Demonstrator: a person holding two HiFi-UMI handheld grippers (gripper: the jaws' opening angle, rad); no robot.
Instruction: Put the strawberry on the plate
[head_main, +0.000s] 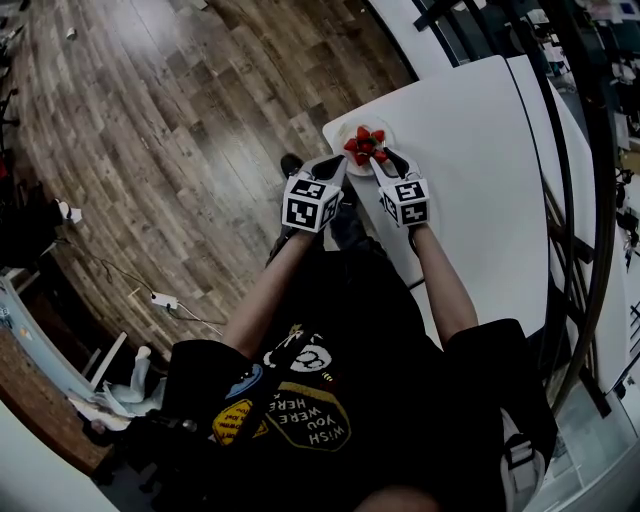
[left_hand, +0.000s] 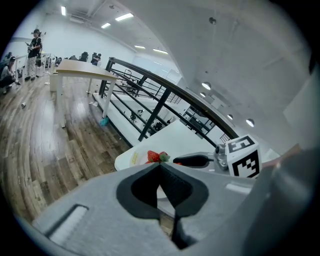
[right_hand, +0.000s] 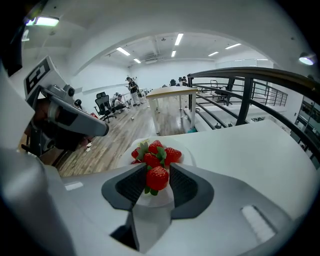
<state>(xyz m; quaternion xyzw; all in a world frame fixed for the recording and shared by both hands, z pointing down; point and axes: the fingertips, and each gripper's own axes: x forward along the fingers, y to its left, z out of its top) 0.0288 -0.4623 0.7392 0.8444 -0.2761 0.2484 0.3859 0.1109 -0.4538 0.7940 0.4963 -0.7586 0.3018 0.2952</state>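
Gripping the strawberry (right_hand: 157, 178) between its two pads, the right hand-held gripper (right_hand: 157, 168) hangs just over the near rim of the white plate (head_main: 388, 133). Its jaws stand fairly wide, one pad against each flank of the fruit, whose green leaves point down. Beyond it, at 12 o'clock in the right gripper view, a small heap of other strawberries (right_hand: 156, 151) lies on the plate.

From the head view the plate sits near the corner of the white table (head_main: 480, 180), at about 1 o'clock from the picture's middle. The right hand-held gripper comes at the plate from 5 o'clock and the left hand-held gripper (left_hand: 160, 167) from 7 o'clock, each with its marker cube (head_main: 405, 200) toward the person.

The left hand-held gripper is narrow: its jaw tips meet, with only a thin slit lower down and nothing between them. In its own view the plate shows just past the tips at 11 o'clock, and the right one's dark finger (left_hand: 192, 161) reaches in from 3 o'clock.

A wooden floor (head_main: 180, 120) lies off the table's edge at 9 o'clock, and a dark railing (left_hand: 165, 95) runs beyond the table.
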